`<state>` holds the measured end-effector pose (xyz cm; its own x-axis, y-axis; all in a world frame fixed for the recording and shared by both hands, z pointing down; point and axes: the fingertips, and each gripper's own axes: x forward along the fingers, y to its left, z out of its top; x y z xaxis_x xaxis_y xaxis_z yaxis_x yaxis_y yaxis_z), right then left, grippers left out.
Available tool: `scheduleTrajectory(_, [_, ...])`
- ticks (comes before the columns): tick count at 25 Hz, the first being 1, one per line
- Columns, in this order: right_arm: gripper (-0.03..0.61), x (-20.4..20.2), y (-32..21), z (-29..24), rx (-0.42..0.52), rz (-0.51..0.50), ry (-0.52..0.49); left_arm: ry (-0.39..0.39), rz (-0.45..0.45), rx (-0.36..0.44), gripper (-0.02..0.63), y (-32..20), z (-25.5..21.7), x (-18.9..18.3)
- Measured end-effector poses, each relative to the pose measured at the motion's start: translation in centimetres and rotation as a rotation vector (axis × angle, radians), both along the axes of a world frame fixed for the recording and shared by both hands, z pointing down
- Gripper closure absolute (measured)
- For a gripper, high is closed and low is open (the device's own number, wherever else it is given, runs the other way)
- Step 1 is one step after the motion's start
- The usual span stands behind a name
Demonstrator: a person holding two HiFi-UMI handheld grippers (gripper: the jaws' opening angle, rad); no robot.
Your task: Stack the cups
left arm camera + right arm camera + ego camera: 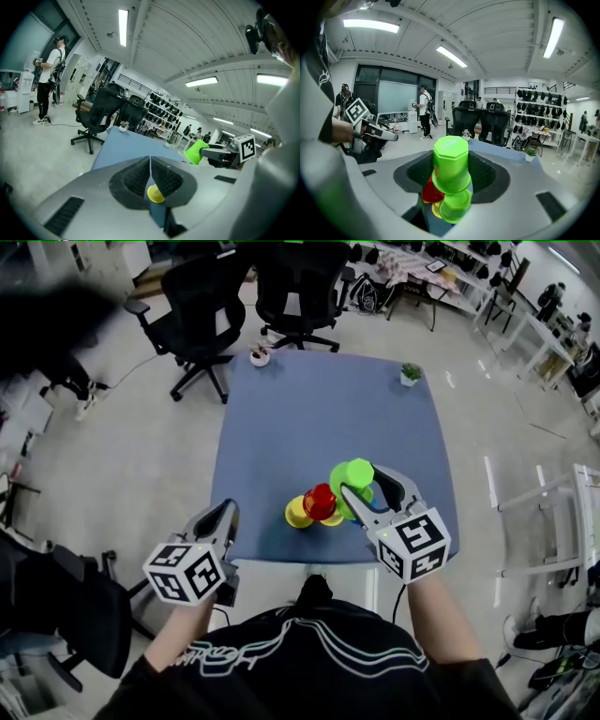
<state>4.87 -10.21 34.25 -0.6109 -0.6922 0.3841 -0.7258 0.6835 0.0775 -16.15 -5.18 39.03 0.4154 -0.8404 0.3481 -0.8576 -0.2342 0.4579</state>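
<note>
1. Your right gripper (365, 480) is clamping an inverted, faceted green plastic cup (451, 161) in its fingers, right of the red cup (320, 502).
2. Your left gripper (228, 510) is holding its ribbed fingers closed, empty, left of that cup.

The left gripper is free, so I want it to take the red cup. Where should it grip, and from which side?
Likely take the red cup high across its side wall, coming from the left gripper, since that flank is open above the yellow cup, while the right gripper and its green cup crowd the other.
</note>
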Motion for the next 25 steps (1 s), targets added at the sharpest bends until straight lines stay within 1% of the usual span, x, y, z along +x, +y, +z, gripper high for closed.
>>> scheduleTrajectory(7, [0.333,-0.6,1.2,0.8,-0.038,-0.015,0.025,0.002,0.007,0.000,0.583,0.8,-0.2,-0.2])
scheduleTrajectory(20, [0.328,-1.0,1.4,1.6,-0.078,-0.044,-0.008,0.002,0.010,0.002,0.583,1.3,0.0,0.1])
scheduleTrajectory(22, [0.301,-1.0,1.7,1.2,-0.070,-0.051,-0.020,0.002,0.014,0.003,0.583,1.5,-0.2,0.2])
scheduleTrajectory(25, [0.291,-0.5,2.0,0.3,-0.032,-0.049,-0.040,0.001,0.025,0.007,0.583,1.6,-0.5,0.7])
